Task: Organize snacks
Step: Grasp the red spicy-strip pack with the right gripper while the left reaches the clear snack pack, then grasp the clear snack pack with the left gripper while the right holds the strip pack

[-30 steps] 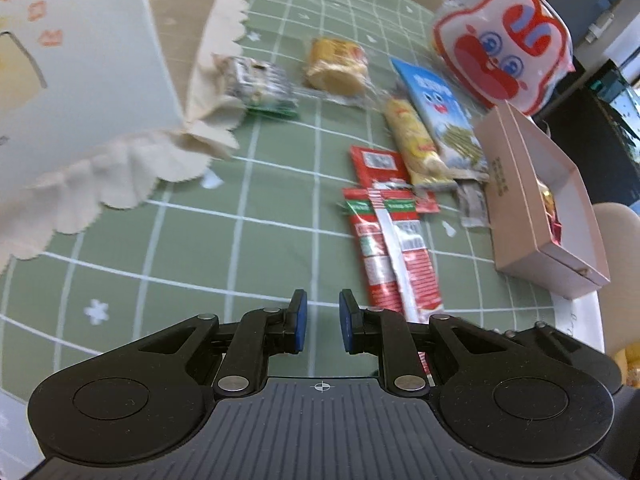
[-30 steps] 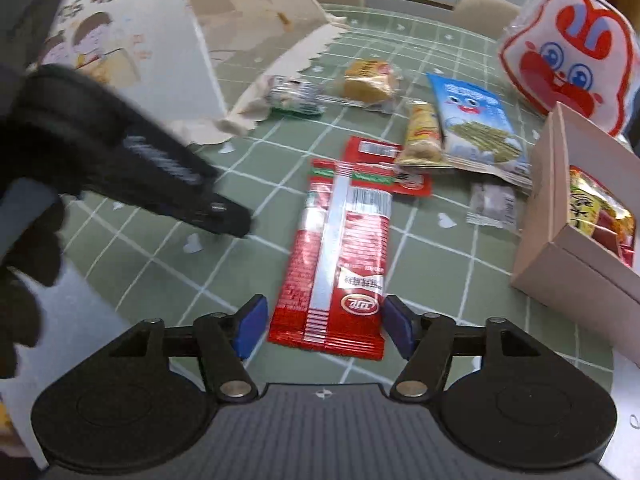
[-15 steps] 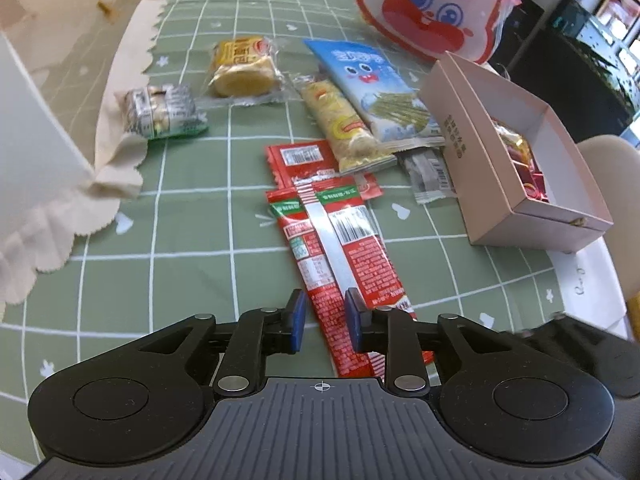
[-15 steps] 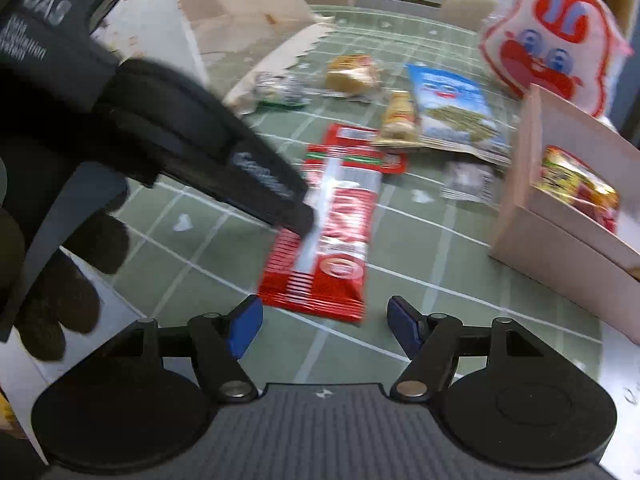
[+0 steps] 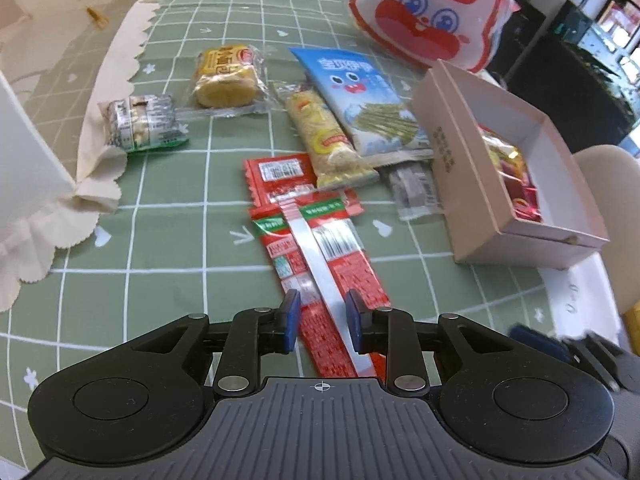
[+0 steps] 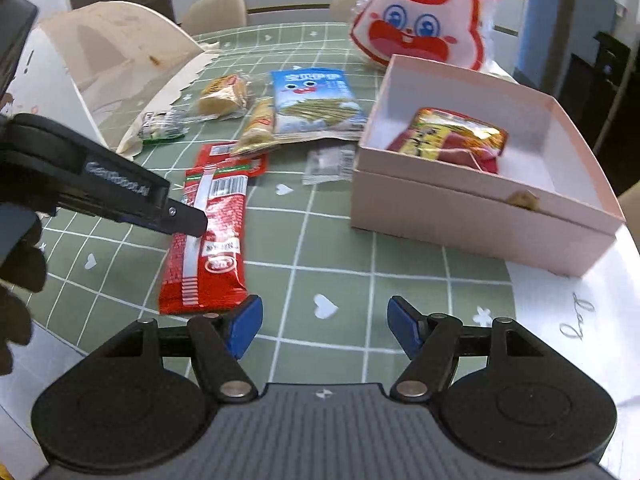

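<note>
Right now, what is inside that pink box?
The pink box holds a shiny yellow and red snack packet with something red beneath it. The rest of its floor looks bare; whatever lies under the packet is hidden.

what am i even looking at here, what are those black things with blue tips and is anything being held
Each black thing is a hand-held gripper that a person carries, with a camera looking along its two blue-tipped fingers. One picture comes from the left hand-held gripper, the other from the right hand-held gripper.

On the green checked cloth lie wrapped snacks, a pink box with a few snacks inside, and a rabbit-face bag.

The left one is partly open, its fingers either side of a long red packet; I cannot tell if they touch it. The right one is wide open over bare cloth, holding nothing.
</note>
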`<state>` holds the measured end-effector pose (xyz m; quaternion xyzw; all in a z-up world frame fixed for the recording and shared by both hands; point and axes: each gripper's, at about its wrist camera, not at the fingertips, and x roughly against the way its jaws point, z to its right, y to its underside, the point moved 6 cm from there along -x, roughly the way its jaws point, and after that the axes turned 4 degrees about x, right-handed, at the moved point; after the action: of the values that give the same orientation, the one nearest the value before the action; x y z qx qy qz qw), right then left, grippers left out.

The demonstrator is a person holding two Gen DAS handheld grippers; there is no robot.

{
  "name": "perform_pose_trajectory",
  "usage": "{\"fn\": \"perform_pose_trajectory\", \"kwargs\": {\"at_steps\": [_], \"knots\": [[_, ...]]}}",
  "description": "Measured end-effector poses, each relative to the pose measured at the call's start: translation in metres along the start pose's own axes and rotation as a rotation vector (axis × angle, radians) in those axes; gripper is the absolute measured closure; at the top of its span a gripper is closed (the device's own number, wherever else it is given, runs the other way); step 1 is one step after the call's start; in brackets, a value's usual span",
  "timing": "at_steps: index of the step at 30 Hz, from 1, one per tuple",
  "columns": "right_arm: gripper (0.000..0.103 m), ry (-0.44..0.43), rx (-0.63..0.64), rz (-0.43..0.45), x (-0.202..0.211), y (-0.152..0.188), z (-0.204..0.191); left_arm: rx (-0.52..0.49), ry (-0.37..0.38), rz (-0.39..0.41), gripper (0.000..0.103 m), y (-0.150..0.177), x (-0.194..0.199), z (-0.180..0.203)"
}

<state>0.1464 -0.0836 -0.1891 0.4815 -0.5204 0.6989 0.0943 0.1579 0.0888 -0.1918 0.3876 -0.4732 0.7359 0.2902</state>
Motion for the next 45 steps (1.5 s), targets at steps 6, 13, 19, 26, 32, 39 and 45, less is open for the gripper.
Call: {"fn": "perform_pose_trajectory", "kwargs": {"at_steps": [6,13,19,26,32,39,45], "knots": [[0.033,-0.004,-0.008,-0.006,0.001,0.002,0.003,-0.029,-0.053,0.027,0.066,-0.009,-0.003,-0.006],[0.028,-0.139,0.089,0.053,-0.012,-0.029,-0.043,0.023,-0.054,0.108,0.068,-0.035,0.025,-0.039],[0.028,-0.124,0.149,0.041,-0.045,-0.043,-0.075,0.002,-0.126,0.245,0.070,-0.114,0.021,-0.093],[0.019,-0.088,0.142,0.083,-0.046,-0.034,-0.072,0.037,-0.148,0.201,0.070,-0.149,-0.027,-0.131],[0.009,-0.056,0.127,0.158,-0.047,-0.027,-0.065,-0.065,-0.013,0.132,0.070,-0.125,-0.033,-0.114],[0.006,-0.053,0.119,0.162,-0.048,-0.027,-0.063,-0.116,0.010,0.112,0.069,-0.075,-0.002,-0.104],[0.005,-0.053,0.117,0.162,-0.049,-0.028,-0.062,0.156,-0.048,0.127,0.070,-0.050,0.020,-0.112]]}}
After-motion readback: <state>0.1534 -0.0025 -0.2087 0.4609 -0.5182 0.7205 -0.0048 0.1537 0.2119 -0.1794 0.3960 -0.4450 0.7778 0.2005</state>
